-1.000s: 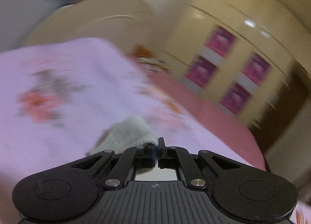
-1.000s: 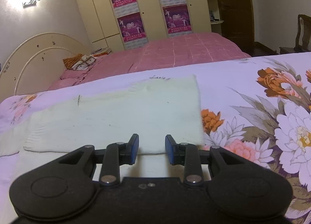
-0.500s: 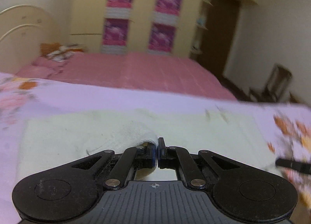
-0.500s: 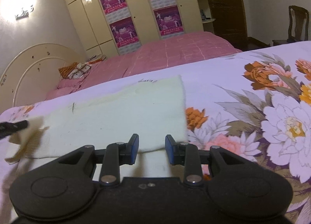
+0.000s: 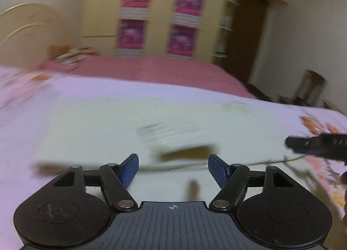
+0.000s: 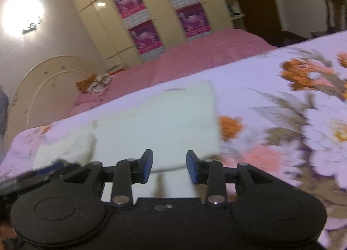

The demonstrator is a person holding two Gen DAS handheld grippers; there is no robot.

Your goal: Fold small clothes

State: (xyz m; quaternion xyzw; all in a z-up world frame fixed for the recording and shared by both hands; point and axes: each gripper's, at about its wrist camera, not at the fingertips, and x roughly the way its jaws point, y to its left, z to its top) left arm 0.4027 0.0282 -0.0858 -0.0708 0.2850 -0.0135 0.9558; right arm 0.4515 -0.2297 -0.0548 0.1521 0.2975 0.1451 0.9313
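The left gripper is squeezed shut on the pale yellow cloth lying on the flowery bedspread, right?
Not quite. In the left wrist view the left gripper is open, its jaws spread apart with nothing between them. The pale yellow cloth does lie on the flowery bedspread.

Cream garment [image 6: 164, 120], prob. folded, flat
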